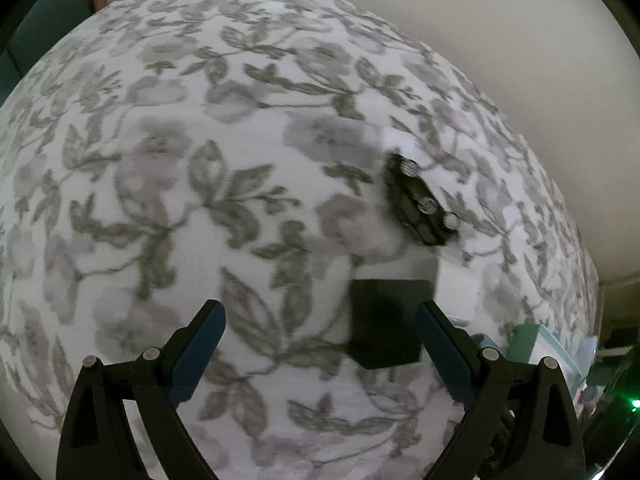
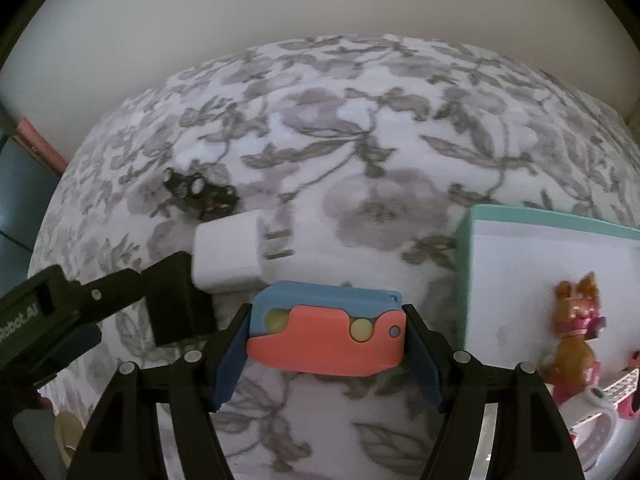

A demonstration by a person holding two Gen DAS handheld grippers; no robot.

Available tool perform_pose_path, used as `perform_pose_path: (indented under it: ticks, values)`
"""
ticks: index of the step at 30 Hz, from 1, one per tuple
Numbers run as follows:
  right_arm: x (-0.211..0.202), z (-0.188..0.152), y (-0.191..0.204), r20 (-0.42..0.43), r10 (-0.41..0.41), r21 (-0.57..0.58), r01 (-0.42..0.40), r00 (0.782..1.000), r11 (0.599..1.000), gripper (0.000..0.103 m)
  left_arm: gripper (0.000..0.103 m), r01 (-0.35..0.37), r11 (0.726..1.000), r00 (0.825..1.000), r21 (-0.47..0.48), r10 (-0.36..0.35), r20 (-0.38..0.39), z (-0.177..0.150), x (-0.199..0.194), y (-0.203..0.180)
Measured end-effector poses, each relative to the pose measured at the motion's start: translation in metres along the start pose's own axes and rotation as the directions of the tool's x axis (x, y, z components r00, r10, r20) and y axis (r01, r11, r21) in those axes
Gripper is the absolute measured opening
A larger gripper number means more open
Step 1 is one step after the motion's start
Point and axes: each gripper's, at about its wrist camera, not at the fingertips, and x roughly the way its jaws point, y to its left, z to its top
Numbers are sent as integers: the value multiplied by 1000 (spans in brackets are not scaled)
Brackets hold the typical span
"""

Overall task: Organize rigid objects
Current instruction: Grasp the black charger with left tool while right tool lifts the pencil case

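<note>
In the right wrist view, the right gripper (image 2: 326, 346) stands closest, its two blue pads (image 2: 228, 364) set against the short ends of a flat plastic toy (image 2: 324, 328) with a blue upper part and a coral lower part bearing pale yellow discs; the jaws sit at a middling width and, as far as the blur allows, appear to clamp the toy from both sides. Just right of it lies a box (image 2: 466, 248) with a teal rim and white floor, holding a small brown figurine (image 2: 576, 320) dressed in pink, along with some pink and white pieces at the lower right that are too cropped to identify. To the left, the left gripper (image 2: 120, 304) reaches in from the side, one finger touching or overlapping a black block (image 2: 180, 304). Just beyond the block and the toy lies a white plug adapter (image 2: 228, 256) with its prongs pointing toward the box, and farther back a small black bracket (image 2: 200, 192) with shiny round fittings rests on the grey floral bedsheet (image 2: 360, 152). In the left wrist view, the left gripper (image 1: 320, 320) has its jaws spread wide with nothing between them; the black block (image 1: 384, 320) lies just inside the right-hand finger, and the black bracket (image 1: 420, 200) sits beyond it on the bedsheet (image 1: 200, 120), before a plain pale wall (image 1: 480, 20).
</note>
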Motion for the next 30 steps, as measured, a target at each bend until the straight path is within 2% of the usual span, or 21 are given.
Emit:
perform_pose_path:
  ticks: [11, 13, 15, 17, 19, 24, 30]
  values:
    - [-7, 3, -3, 0, 15, -13, -15, 1000, 1000, 74, 96, 11, 998, 999, 68, -9, -30, -6, 21, -25]
    - [-8, 3, -3, -2, 15, -20, -15, 1000, 1000, 74, 93, 15, 997, 1000, 74, -13, -26, -5, 22, -26]
    - [-9, 1, -3, -3, 15, -23, -15, 1000, 1000, 74, 82, 24, 997, 999, 76, -22, -24, -5, 22, -27]
    - [-8, 2, -3, -5, 15, -27, -15, 1000, 1000, 74, 81, 22, 996, 1000, 81, -21, -19, -5, 23, -27]
    - [-7, 2, -2, -7, 17, -27, -17, 1000, 999, 74, 75, 25, 996, 1000, 80, -24, -13, -5, 23, -28]
    - [-6, 2, -3, -12, 25, -24, -25, 1000, 999, 74, 47, 0, 996, 1000, 89, 0, -1, -4, 21, -25]
    - [-7, 2, -4, -15, 31, -15, -31, 999, 999, 74, 45, 14, 997, 1000, 71, -14, -1, -3, 19, -17]
